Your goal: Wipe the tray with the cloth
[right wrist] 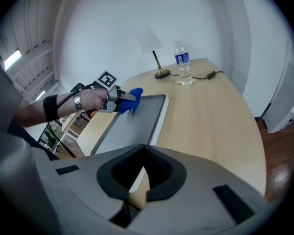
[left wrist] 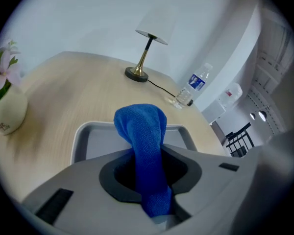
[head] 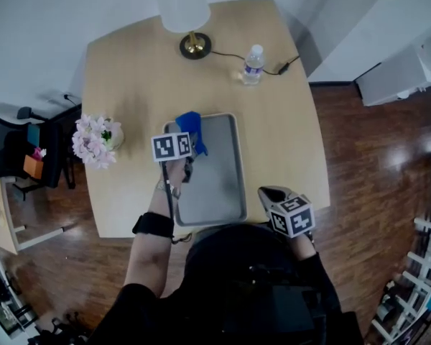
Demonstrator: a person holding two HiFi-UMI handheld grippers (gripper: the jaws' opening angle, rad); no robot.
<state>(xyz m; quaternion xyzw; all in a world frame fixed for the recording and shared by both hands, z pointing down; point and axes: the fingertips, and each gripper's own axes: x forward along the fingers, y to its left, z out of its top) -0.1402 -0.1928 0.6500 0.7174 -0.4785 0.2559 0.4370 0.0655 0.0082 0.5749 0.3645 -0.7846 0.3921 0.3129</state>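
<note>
While over tray (head: 219,165), cloth (head: 192,125) between left fingers (left wrist: 88,180)

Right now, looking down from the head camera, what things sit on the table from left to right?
Going left to right: flowers in a vase → lamp → water bottle. The tray and the blue cloth lie below the lamp in the picture, so I left them out.

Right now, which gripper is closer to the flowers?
Left. The left gripper, holding the cloth, is at the tray's far corner near the flowers; the right gripper is beyond the tray's opposite corner.
</note>
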